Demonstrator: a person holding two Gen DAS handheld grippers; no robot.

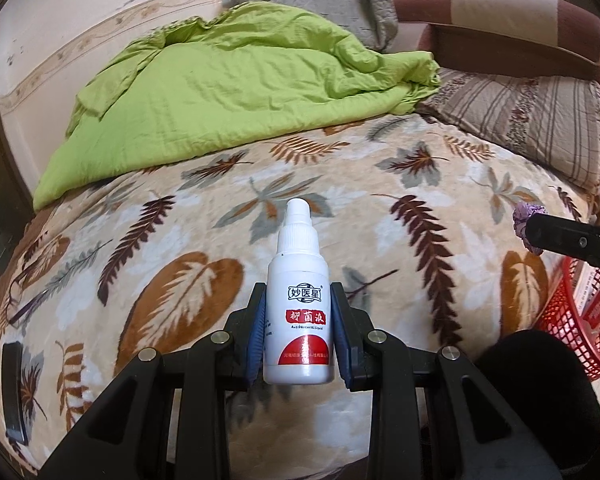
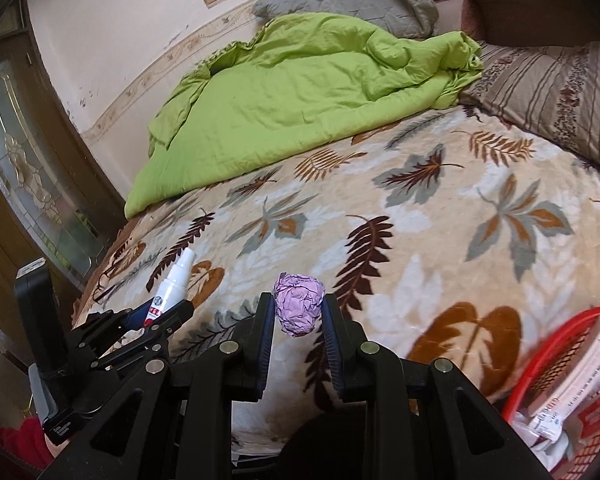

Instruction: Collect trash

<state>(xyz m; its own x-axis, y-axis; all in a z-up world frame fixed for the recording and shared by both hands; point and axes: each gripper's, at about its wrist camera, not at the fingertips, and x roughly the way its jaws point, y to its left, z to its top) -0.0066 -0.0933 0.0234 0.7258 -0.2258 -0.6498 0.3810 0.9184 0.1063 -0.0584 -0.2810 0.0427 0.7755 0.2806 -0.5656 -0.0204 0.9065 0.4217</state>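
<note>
Clamped between the blue pads of my left gripper [image 1: 299, 334]: a white spray bottle [image 1: 299, 320], upright, red-and-white label facing the camera, held above the leaf-print blanket [image 1: 204, 216]. My right gripper [image 2: 299, 316] is closed on a crumpled purple paper ball [image 2: 299, 309] — the left view catches only its edge. Right view alone shows the red mesh basket [image 2: 540, 364] interior, with printed cartons inside, and a glass-panelled door [image 2: 24, 168]. Green quilt [image 1: 228, 80] lies bunched behind.

The basket [image 2: 540, 344] is cut off by the picture's edge. The small print on the bottle [image 1: 300, 320] is too blurred to read.
</note>
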